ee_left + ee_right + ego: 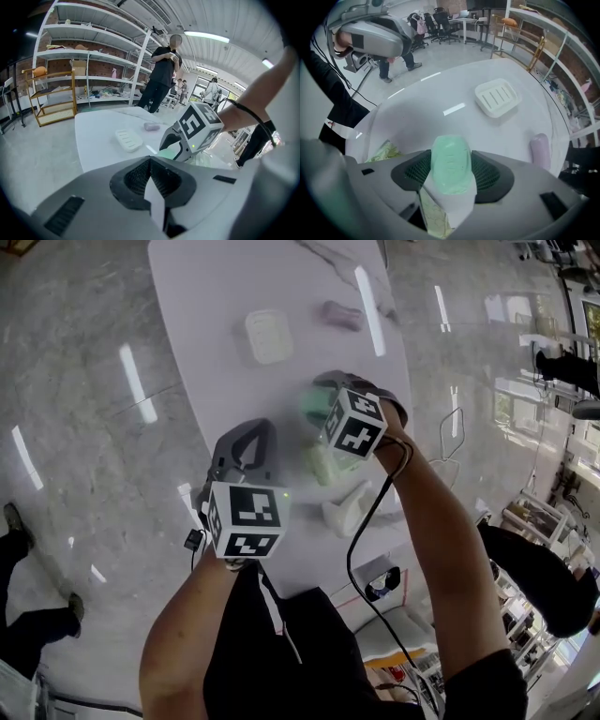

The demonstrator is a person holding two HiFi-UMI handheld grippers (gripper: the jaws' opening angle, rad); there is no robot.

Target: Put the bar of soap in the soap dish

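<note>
**Handling.** The bar of soap (pixel 451 161) was a smooth, rounded, pale green block. Judge it as light and stiff, with a waxy skin that could slide out of a firm pinch and edges that could dent or chip. The best hold was across its two flat faces near the middle, with moderate pressure.

**Left hand-held gripper** (pixel 152 180). Your left hand-held gripper was fully closed, with nothing between its jaws. It stood well short of the soap dish (pixel 268 335), on the side nearest you, and touched none of the task's things.

**Right hand-held gripper** (pixel 451 171). Your right hand-held gripper was clamped on the bar of soap, one pad on each flat face, with the rounded end sticking out past the jaws. You held the bar near the soap dish, on your side of it, and not yet over it. The soap dish lay empty on the tabletop (pixel 206 296), ribbed side up. A pale purple bar (pixel 539 147) lay just beside the soap dish.
</note>
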